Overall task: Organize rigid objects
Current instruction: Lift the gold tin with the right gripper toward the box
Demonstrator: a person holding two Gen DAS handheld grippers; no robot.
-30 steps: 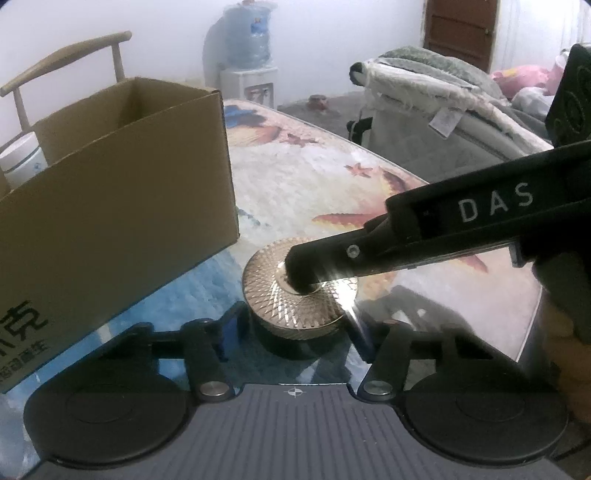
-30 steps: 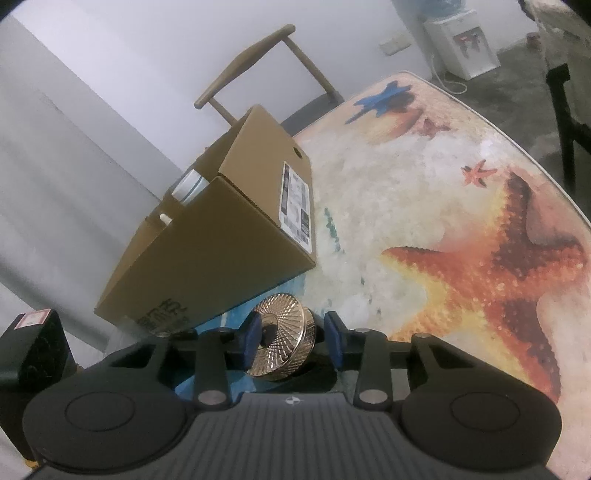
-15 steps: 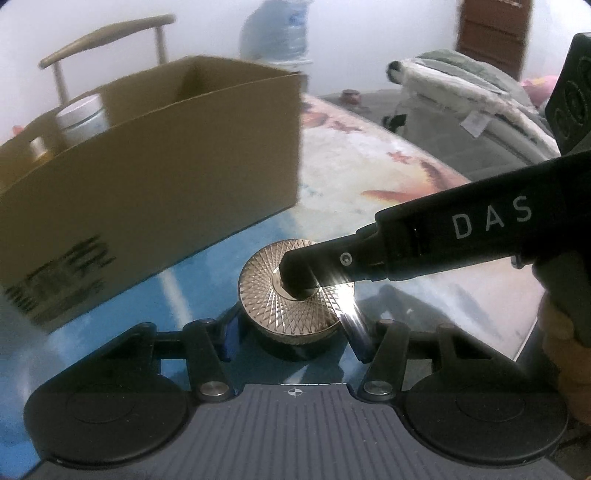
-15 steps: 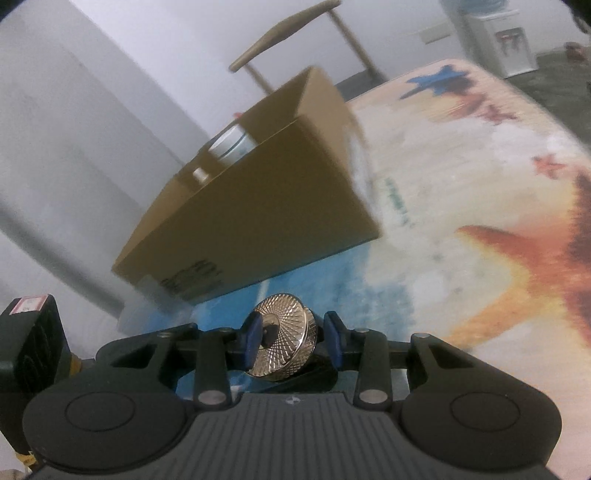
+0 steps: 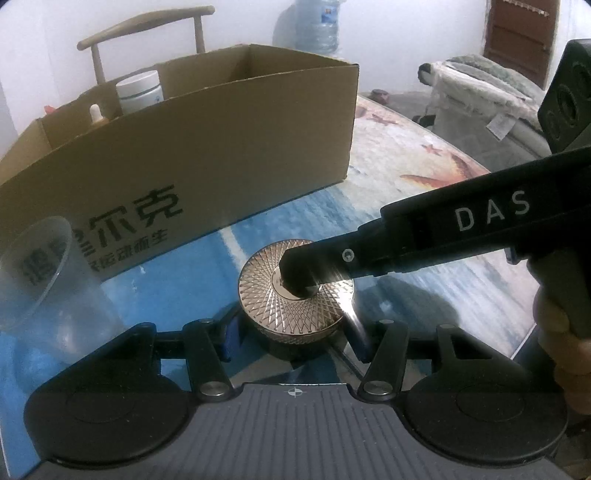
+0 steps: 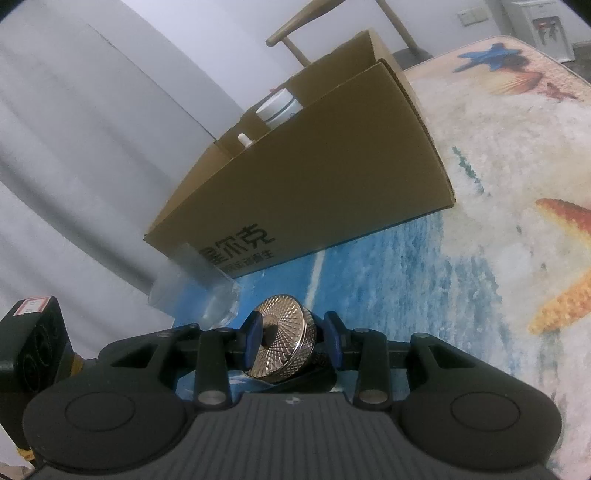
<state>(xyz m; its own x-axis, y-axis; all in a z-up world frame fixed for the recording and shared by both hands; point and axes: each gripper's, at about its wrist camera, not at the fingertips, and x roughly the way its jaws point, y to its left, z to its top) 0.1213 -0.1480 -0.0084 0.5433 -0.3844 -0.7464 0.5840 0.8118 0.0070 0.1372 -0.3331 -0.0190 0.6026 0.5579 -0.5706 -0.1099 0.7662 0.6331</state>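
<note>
A round gold jar [image 5: 269,299] with a diamond-cut lid hangs just above the sea-print table [image 5: 424,295]. My left gripper [image 5: 295,334] is shut on its sides, a finger at each edge. My right gripper [image 6: 293,338] is shut on the same gold jar [image 6: 286,332], one pad on the lid's centre and the other under the base. In the left wrist view the right gripper's finger [image 5: 369,254] reaches in from the right, held by a hand [image 5: 561,332]. An open cardboard box [image 5: 221,147] stands just behind the jar.
The cardboard box [image 6: 332,177] holds a white tub [image 5: 140,92] and a small dropper bottle [image 5: 96,112]. A clear plastic cup [image 5: 40,280] stands at the box's near left corner. A wooden chair [image 5: 147,29] is behind, and the table edge [image 5: 524,339] runs close on the right.
Both grippers have carried the jar leftward along the front of the box. The box's long printed side and the clear cup have come into view. Neither grip has changed.
</note>
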